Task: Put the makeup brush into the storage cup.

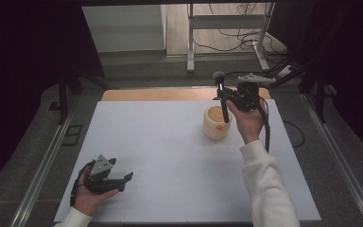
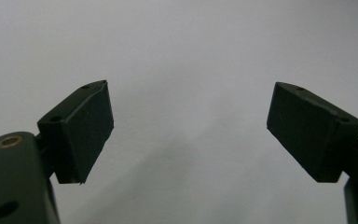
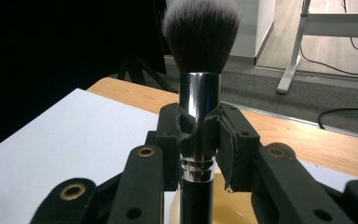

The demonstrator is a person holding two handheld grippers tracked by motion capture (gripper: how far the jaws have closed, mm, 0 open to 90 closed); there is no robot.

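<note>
Nearest, the left hand-held gripper (image 1: 123, 180) rests released on the white counter (image 1: 170, 156). Farther off, the right hand-held gripper (image 3: 200, 140) clamps the chrome-banded, black-handled makeup brush (image 3: 199, 100) upright above the round cream holder cup (image 1: 216, 123); lowered off-centre, the handle could tip that cup.

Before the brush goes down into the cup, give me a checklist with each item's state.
1. Grip on the makeup brush: right gripper has its jaws closed on the silver ferrule. Ok.
2. Brush upright, bristles up, handle end down: ok.
3. Handle end lined up over the cup: in the high view the handle crosses the cup's opening. Whether it is centred: cannot tell.
4. Cup standing upright on the white table: ok.
5. Cup free inside: cannot tell.
6. Left gripper out of the way: open, low at the near left of the table, far from the cup. Ok.
</note>
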